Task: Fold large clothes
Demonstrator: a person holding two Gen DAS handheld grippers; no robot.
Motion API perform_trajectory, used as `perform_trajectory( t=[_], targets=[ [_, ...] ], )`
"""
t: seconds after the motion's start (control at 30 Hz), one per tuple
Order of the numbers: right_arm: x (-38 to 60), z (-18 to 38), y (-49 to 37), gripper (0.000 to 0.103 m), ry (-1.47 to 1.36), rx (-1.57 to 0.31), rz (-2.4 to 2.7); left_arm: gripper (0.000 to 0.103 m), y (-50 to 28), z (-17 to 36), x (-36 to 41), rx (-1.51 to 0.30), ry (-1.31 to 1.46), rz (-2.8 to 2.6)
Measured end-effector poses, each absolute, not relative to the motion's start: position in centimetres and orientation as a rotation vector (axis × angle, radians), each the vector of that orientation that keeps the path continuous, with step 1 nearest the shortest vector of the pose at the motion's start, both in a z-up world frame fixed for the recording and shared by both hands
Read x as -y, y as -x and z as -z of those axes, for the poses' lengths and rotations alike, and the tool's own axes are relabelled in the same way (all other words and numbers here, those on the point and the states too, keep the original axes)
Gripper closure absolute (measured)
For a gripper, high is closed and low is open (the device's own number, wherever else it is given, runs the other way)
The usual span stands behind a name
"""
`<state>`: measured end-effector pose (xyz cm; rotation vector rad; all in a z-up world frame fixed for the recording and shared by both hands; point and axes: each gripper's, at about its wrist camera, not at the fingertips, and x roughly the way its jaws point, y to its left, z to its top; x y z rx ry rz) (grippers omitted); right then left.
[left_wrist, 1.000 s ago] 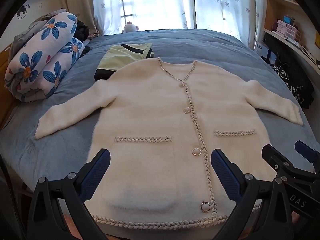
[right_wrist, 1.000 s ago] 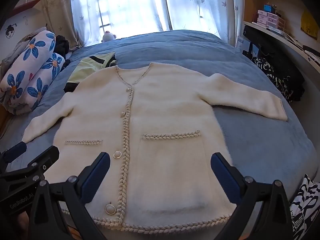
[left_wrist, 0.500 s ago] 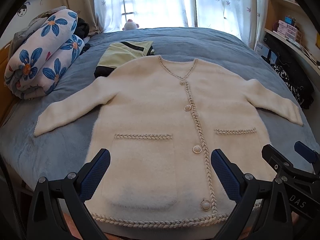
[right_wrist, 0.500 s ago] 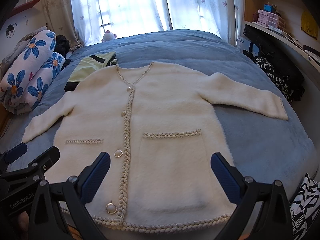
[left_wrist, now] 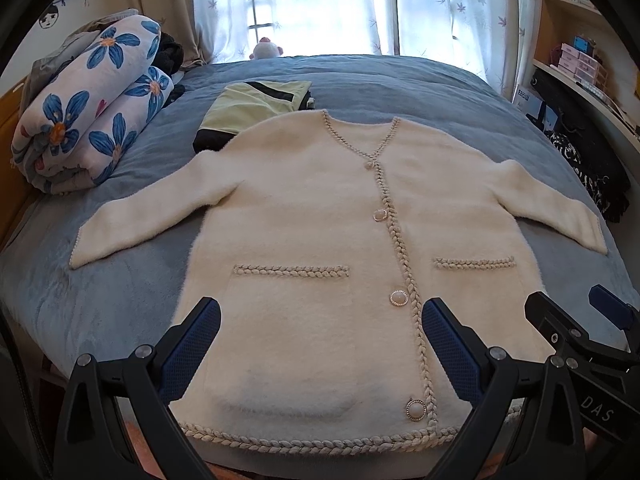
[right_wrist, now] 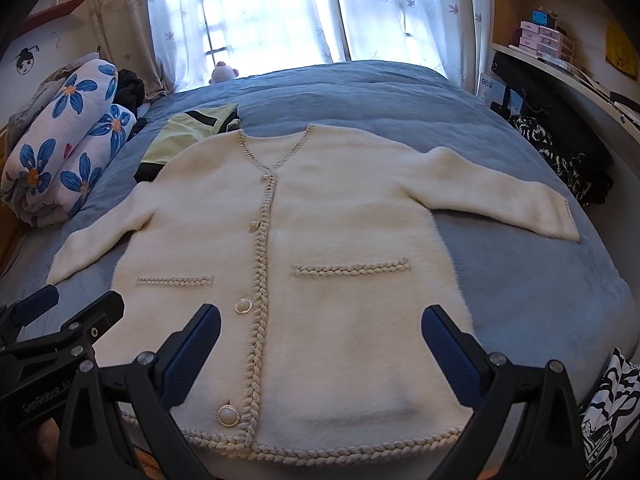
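Note:
A cream fuzzy cardigan [left_wrist: 320, 232] with braided trim, pearl buttons and two pockets lies flat, front up, sleeves spread, on the blue bed; it also shows in the right wrist view [right_wrist: 340, 240]. My left gripper [left_wrist: 320, 340] is open and empty, held above the hem over the left pocket. My right gripper [right_wrist: 320, 340] is open and empty above the hem over the right pocket. Each gripper shows in the other's view, the right one [left_wrist: 580, 340] and the left one [right_wrist: 68, 320], side by side.
A rolled floral blanket [left_wrist: 84, 120] lies at the bed's left. A folded pale green and black garment [left_wrist: 256, 108] lies behind the cardigan's collar. A black patterned cloth [right_wrist: 560, 152] hangs at the right by shelves [right_wrist: 560, 52]. The blue bedspread [right_wrist: 520, 280] surrounds the cardigan.
Both grippers have edged slightly back and up from the cardigan; it sits a little lower in view. Nothing was grasped.

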<state>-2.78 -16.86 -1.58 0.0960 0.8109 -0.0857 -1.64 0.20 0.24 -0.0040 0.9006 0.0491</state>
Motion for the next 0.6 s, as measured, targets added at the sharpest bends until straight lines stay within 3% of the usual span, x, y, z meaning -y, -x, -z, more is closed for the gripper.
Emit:
perform_trajectory(
  t=[0.6],
  targets=[
    [16.45,2.22,2.68,0.002,-0.098,-0.811,0.084,0.003,1.68,-0.27,-0.48,-0.905,0.005,-0.051]
  ],
)
